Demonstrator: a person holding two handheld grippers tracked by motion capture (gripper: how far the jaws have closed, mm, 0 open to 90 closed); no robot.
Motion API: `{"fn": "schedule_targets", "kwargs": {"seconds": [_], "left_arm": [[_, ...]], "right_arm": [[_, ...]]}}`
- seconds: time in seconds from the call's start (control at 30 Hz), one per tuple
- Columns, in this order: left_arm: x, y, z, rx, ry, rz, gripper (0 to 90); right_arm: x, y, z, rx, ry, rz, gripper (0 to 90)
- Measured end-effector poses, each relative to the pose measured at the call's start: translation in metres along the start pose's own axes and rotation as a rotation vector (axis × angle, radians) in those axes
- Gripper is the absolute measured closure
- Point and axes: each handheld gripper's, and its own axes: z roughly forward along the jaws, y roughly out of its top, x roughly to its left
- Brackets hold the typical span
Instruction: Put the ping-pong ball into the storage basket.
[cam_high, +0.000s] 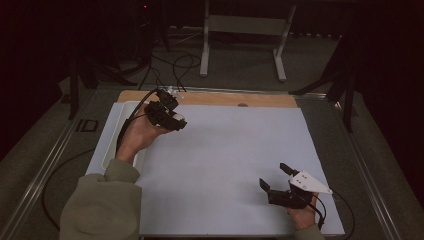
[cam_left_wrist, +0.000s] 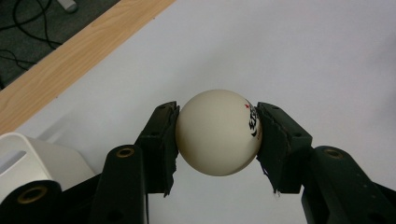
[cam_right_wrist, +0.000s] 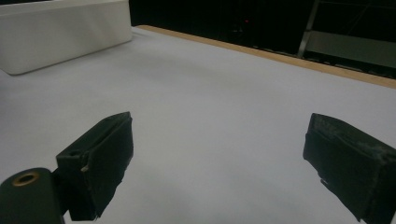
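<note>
White table (cam_left_wrist: 303, 51), cream ball (cam_left_wrist: 218, 133) clamped in left gripper (cam_left_wrist: 217, 140), seemingly raised.

Wooden table (cam_high: 210, 98); white sheet (cam_high: 225, 165) covering it; white tray (cam_high: 114, 135) at left edge

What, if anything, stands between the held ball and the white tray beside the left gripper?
Nothing visible does. The left gripper grips the cream table-tennis ball between its fingers, above the bare white tabletop. The white plastic tray sits close beside it, with open surface between them.
</note>
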Motion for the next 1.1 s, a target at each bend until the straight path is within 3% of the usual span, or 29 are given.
{"fn": "schedule_targets", "kwargs": {"seconds": [1.1], "left_arm": [[0.011, -0.014, -0.01, -0.004, 0.024, -0.015, 51.7]], "right_arm": [[0.001, 0.0, 0.0, -0.001, 0.002, -0.002, 8.4]]}}
